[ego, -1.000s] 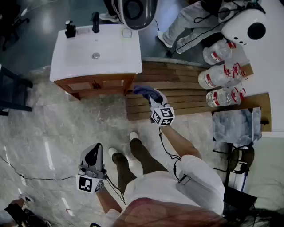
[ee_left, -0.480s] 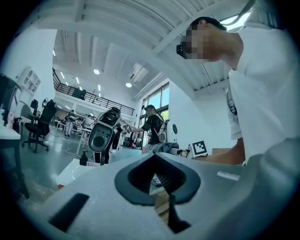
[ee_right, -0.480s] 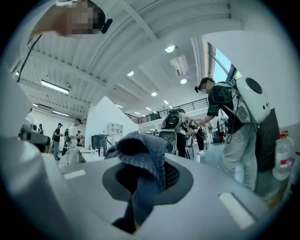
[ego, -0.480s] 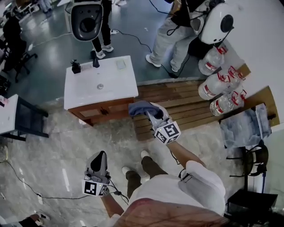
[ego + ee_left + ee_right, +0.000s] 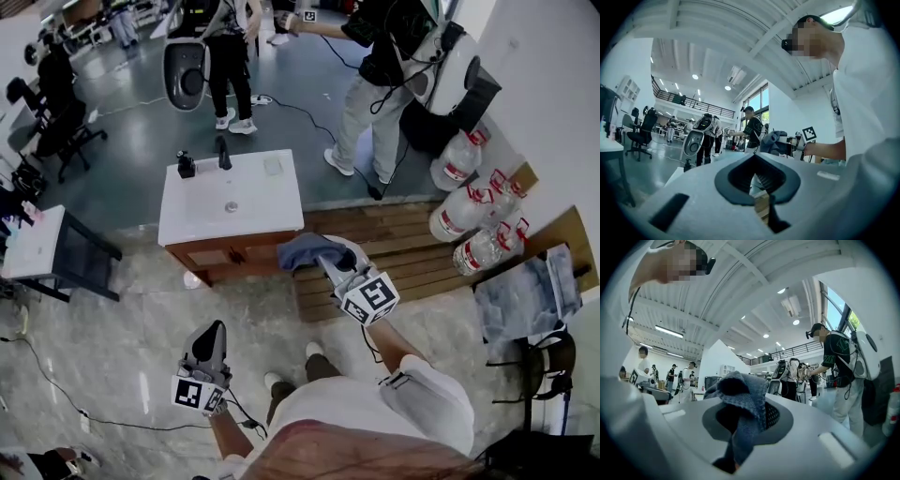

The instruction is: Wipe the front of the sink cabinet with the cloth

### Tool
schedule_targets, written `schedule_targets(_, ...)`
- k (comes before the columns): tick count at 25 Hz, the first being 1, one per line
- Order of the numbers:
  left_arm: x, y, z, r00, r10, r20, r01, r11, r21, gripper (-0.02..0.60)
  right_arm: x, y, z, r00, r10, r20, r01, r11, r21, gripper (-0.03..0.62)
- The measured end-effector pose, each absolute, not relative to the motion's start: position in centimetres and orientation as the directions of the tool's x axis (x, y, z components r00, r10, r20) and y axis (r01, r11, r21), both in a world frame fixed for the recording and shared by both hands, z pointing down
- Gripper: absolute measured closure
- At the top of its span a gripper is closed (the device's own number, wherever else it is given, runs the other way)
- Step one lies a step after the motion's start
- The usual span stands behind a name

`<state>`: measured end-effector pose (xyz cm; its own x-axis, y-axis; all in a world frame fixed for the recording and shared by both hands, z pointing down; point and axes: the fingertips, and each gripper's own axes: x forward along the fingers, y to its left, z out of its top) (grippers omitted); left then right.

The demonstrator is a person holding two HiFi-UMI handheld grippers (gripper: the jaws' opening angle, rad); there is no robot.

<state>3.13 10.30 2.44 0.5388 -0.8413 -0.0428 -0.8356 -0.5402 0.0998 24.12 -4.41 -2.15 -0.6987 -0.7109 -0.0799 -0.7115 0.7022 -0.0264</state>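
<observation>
Fingers of the right gripper (image 5: pixel 326 262) were closed on the bunched cloth (image 5: pixel 302 249), which might drag loose once rubbed against the sink cabinet (image 5: pixel 225 257) front.

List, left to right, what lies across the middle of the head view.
White side table → white-topped wooden sink cabinet → blue cloth held in the right gripper → clear plastic water bottles.

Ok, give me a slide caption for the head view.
Right gripper holds blue cloth near the sink cabinet front; left gripper hangs empty.
</observation>
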Motion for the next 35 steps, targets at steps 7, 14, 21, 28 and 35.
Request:
schedule_targets(7,3.2,11.0,0.8,0.537,-0.841,-0.066,-0.838,-0.541,0.076,0.577,23.2,-1.8,-5.3,-0.730,-0.672,-0.124,-0.679,0.734,0.017,0.549)
schedule_targets(14,3.0,11.6,0.5,0.518,-0.853,-0.065,-0.849,-0.522,0.082,0.578,22.5,-1.2,-5.5,-0.749,-0.653,-0.112,-0.660,0.750,0.037,0.551)
schedule_targets(21,2.7,12.5,1.0,0.496,-0.866,-0.056,-0.861,-0.500,0.093,0.577,22.2,-0.4,-5.3,-0.759,-0.642,-0.106,-0.648,0.761,0.035,0.551)
schedule_targets(28,3.0,12.5,1.1,0.501,-0.864,-0.055,-0.858,-0.504,0.099,0.577,22.4,-0.2,-5.0,-0.760,-0.643,-0.095,-0.647,0.762,0.029,0.551)
schedule_targets(35,4.0,11.9,1.3,0.522,-0.852,-0.049,-0.845,-0.524,0.106,0.577,23.0,-0.3,-4.5,-0.753,-0.651,-0.090,-0.654,0.756,0.007,0.551)
